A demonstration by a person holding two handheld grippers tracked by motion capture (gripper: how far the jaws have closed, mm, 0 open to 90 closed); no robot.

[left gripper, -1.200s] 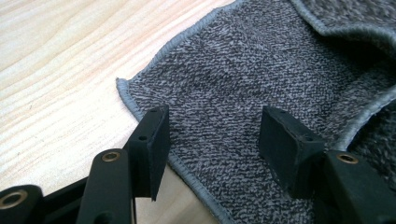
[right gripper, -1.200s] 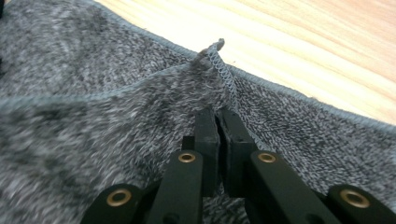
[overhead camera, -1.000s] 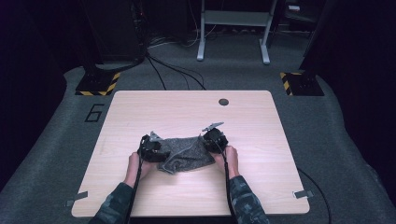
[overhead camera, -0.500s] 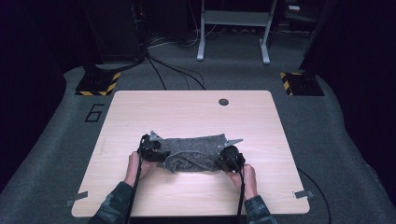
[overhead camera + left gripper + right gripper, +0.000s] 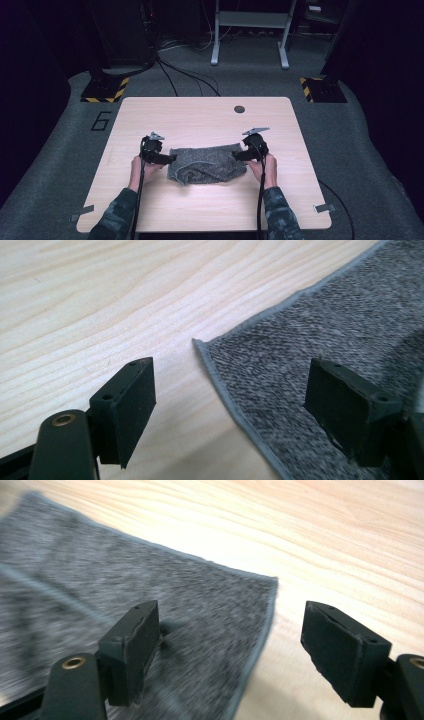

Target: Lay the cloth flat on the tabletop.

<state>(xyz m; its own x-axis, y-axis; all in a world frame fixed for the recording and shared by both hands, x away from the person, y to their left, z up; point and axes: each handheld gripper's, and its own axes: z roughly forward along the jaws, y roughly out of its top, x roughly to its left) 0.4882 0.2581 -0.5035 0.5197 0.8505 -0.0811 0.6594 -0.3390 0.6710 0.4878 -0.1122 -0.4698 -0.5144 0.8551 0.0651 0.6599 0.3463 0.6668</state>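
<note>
High view: grey knitted cloth with a pale hemmed edge lies folded, mid-table, nearer the person, on the light wooden table. Left gripper and right gripper sit at its two ends.

Left gripper view: jaws have just been opening; they straddle a hemmed corner without pinching it.

Right gripper view: jaws likewise just opened, corner loose between them.

Judgement: soft, light, limp; best pinched at the hemmed corners.

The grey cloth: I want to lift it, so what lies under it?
The grey cloth lies folded on the wooden table, whose bare top shows all around it. Whatever lies beneath its layers is covered and cannot be seen.
</note>
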